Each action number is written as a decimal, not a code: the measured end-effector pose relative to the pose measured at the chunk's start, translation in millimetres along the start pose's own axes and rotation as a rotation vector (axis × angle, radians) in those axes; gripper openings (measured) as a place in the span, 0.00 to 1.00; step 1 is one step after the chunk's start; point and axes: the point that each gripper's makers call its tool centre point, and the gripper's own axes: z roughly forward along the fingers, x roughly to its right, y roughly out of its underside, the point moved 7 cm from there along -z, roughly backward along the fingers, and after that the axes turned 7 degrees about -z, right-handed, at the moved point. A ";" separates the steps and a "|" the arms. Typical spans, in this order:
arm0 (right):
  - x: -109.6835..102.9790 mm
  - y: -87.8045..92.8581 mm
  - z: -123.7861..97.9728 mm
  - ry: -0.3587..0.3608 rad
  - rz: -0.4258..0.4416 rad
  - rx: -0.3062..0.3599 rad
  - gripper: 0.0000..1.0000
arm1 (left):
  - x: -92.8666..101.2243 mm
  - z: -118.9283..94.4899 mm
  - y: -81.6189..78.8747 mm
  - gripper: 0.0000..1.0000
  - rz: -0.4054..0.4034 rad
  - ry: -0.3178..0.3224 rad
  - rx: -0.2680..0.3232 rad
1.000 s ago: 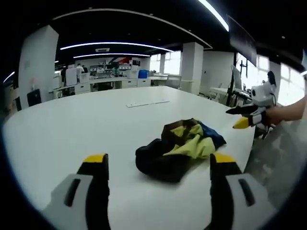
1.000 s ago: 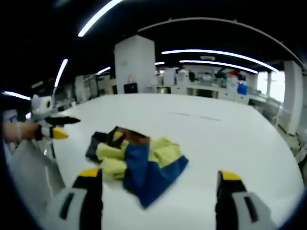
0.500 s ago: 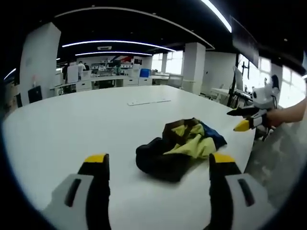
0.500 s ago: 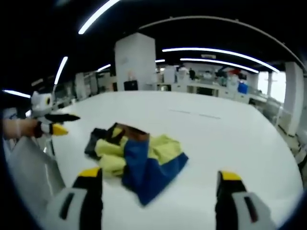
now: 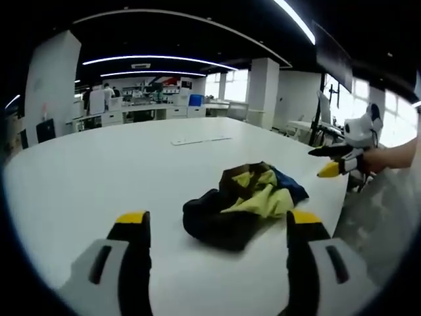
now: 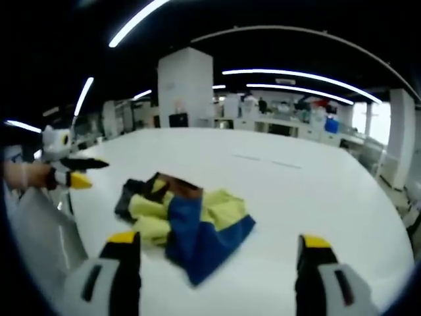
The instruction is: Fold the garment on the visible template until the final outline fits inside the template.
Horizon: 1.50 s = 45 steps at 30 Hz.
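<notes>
A crumpled garment (image 5: 242, 201) in yellow, blue, black and brown lies in a heap on the white table (image 5: 99, 171), close to its near right edge. My left gripper (image 5: 218, 220) hovers open just in front of the heap, nothing between its yellow-tipped jaws. In the right gripper view the same garment (image 6: 187, 220) shows its blue and yellow side, and my right gripper (image 6: 219, 241) is open, a little short of it and empty. Each gripper appears in the other's view, held by a hand off the table's edge: right gripper (image 5: 337, 162), left gripper (image 6: 71, 172).
A thin pale strip (image 5: 200, 140) lies flat on the table beyond the garment. The broad white tabletop (image 6: 316, 191) stretches far behind. White pillars (image 5: 263, 92), desks and shelves stand in the office background. Grey floor (image 5: 381, 217) lies past the table edge.
</notes>
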 end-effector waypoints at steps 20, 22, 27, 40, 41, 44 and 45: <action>13.0 -1.7 1.7 -0.113 0.048 -0.028 0.79 | -7.2 0.4 -9.9 0.66 0.047 0.018 -0.031; 11.2 -3.0 3.5 -0.130 0.045 -0.030 0.77 | -8.7 3.3 -11.1 0.64 0.041 0.026 -0.028; 9.2 -5.2 9.7 -0.175 0.031 -0.053 0.66 | -22.3 16.5 -13.3 0.52 0.034 0.032 -0.059; 2.1 -2.5 22.0 -0.237 0.012 -0.107 0.51 | -27.9 59.3 -15.5 0.34 0.158 0.101 -0.141; 1.2 -1.1 23.2 -0.245 0.014 -0.115 0.49 | -24.1 61.2 -15.0 0.34 0.161 0.117 -0.144; -0.6 2.9 26.9 -0.268 0.011 -0.141 0.44 | -23.9 66.5 -11.4 0.33 0.216 0.136 -0.182; -1.4 4.3 29.2 -0.279 0.007 -0.149 0.41 | -22.9 67.0 -11.4 0.34 0.225 0.139 -0.186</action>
